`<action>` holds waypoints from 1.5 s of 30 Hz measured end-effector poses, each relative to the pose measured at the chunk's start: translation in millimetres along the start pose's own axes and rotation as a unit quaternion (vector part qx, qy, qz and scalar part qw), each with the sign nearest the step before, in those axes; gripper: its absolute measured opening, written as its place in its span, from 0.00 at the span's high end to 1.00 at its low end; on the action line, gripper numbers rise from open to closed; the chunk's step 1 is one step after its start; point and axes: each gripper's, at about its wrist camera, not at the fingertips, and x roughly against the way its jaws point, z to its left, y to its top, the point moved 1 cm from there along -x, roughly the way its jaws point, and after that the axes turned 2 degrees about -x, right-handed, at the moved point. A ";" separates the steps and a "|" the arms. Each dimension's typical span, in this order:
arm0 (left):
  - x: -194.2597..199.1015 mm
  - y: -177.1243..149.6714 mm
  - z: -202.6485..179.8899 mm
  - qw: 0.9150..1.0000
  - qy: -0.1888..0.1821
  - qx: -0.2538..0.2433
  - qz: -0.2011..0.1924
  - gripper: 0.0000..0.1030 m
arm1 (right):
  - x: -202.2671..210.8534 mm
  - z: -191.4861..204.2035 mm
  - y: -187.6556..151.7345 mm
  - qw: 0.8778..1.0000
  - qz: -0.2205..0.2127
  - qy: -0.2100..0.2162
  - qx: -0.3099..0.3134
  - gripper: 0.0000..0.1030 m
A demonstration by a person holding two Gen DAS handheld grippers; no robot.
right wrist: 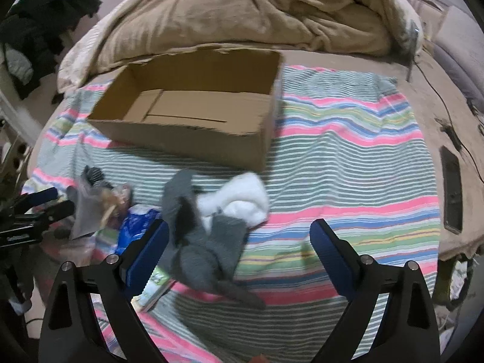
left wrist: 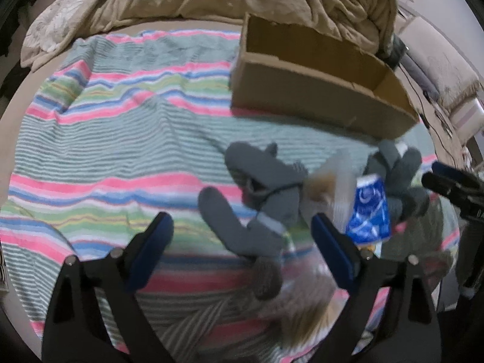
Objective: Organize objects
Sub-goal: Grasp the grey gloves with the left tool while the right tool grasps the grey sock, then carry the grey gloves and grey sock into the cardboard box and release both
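Note:
An open, empty cardboard box [right wrist: 193,112] stands on the striped blanket; it also shows in the left wrist view [left wrist: 320,90]. A pile of grey socks [left wrist: 260,199] lies just beyond my open left gripper [left wrist: 242,236], with a blue packet [left wrist: 370,211] and a clear plastic bag [left wrist: 329,187] to its right. In the right wrist view, grey socks [right wrist: 205,242] and a white sock [right wrist: 242,199] lie between the fingers of my open right gripper [right wrist: 239,242]. The blue packet [right wrist: 136,227] lies left of them. Neither gripper holds anything.
A tan duvet [right wrist: 242,12] is heaped behind the box. A dark phone [right wrist: 452,193] and cables [right wrist: 447,112] lie at the bed's right edge. A green-white packet [right wrist: 154,287] lies under my right gripper's left finger. Dark clothes [right wrist: 39,30] hang at far left.

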 end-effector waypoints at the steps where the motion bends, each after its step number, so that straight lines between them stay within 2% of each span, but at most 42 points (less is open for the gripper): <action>1: -0.4 -1.5 -0.1 1.000 -0.004 -0.004 0.002 0.10 | 0.3 2.6 -0.2 1.000 -0.002 0.001 0.002 0.07; 5: -10.8 0.3 -1.2 1.000 -0.025 -0.009 0.007 0.13 | -6.7 9.7 -3.2 1.000 0.006 0.004 0.013 0.07; 6: -14.4 1.6 -1.6 1.000 -0.028 -0.010 0.010 0.15 | -10.0 10.7 -4.9 1.000 0.012 0.006 0.013 0.12; 7: -18.4 2.5 -3.0 0.999 -0.025 -0.015 0.014 0.17 | -12.5 10.8 -5.9 1.000 0.017 0.007 0.013 0.19; 8: -22.0 3.1 -5.6 0.999 -0.019 -0.024 0.018 0.18 | -15.0 10.6 -6.9 1.000 0.022 0.007 0.013 0.21; 13: -34.1 -4.7 -19.6 0.996 0.028 -0.080 0.022 0.21 | -27.9 10.1 -18.6 0.999 0.044 0.002 0.020 0.22; 14: -33.9 -6.6 -21.9 0.995 0.038 -0.090 0.019 0.32 | -29.4 9.7 -21.1 0.999 0.046 0.008 0.019 0.22; 15: -33.2 -8.2 -23.9 0.994 0.043 -0.097 0.016 0.38 | -31.0 8.4 -23.1 0.999 0.048 0.018 0.017 0.22; 17: -33.0 -9.6 -22.4 0.995 0.029 -0.089 0.019 0.48 | -31.6 4.4 -24.6 0.998 0.050 0.043 0.004 0.29; 19: -33.1 -10.8 -21.6 0.996 0.008 -0.083 0.021 0.63 | -29.4 2.4 -23.0 0.997 0.047 0.061 -0.002 0.50; 21: -30.1 -12.7 -22.9 0.996 0.004 -0.087 0.017 0.65 | -24.4 4.0 -21.5 0.997 0.041 0.070 0.002 0.61; 22: -28.0 -13.3 -23.0 0.996 0.000 -0.087 0.013 0.68 | -22.0 5.9 -20.8 0.997 0.039 0.067 0.008 0.63; 28: -20.2 -10.8 -19.7 0.998 -0.033 -0.062 -0.002 0.72 | 2.3 10.4 -20.5 0.997 0.017 0.070 0.022 0.67; 36: 12.5 -0.7 -15.2 0.997 -0.046 -0.037 -0.040 0.72 | 42.3 8.6 -1.0 0.997 -0.033 0.071 0.028 0.68; 45: 57.8 55.5 -25.2 0.992 -0.050 -0.034 -0.111 0.72 | 61.4 0.5 30.8 0.994 -0.079 0.071 0.030 0.68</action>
